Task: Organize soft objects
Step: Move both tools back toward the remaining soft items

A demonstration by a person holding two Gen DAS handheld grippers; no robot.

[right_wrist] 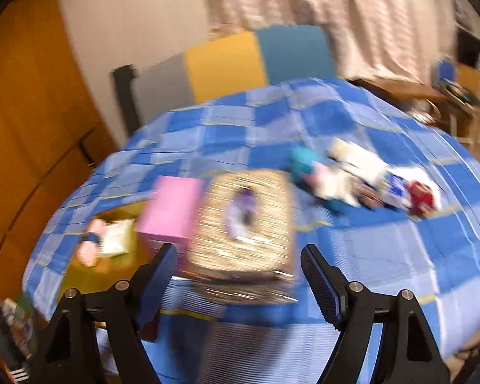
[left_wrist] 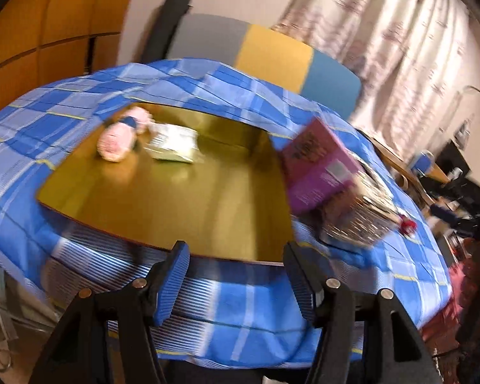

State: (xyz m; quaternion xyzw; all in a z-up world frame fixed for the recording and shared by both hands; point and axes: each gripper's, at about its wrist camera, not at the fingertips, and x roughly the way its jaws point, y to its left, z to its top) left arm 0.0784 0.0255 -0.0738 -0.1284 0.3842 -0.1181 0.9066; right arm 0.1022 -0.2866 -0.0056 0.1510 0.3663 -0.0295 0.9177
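A blue plaid cloth [left_wrist: 246, 307] covers the table, folded back from a bare wooden patch [left_wrist: 182, 198]. On that patch lie a pink plush toy [left_wrist: 115, 140] and a pale green packet [left_wrist: 174, 144]. At the patch's right edge stand a purple box [left_wrist: 316, 166] and a gold patterned tissue box [left_wrist: 361, 220]. My left gripper [left_wrist: 235, 256] is open over the near table edge, holding nothing. My right gripper [right_wrist: 238, 252] is open just short of the tissue box [right_wrist: 243, 224], beside the pink box [right_wrist: 171, 211]. A teal soft item [right_wrist: 304, 163], white packs [right_wrist: 358, 160] and a red toy [right_wrist: 420, 198] lie to the right, blurred.
A chair back [left_wrist: 272, 54] with grey, yellow and blue panels stands behind the table. A curtain [left_wrist: 400, 48] hangs at the back right, with a wooden cabinet [left_wrist: 32, 32] at the left. More furniture and clutter [left_wrist: 448, 172] fills the far right.
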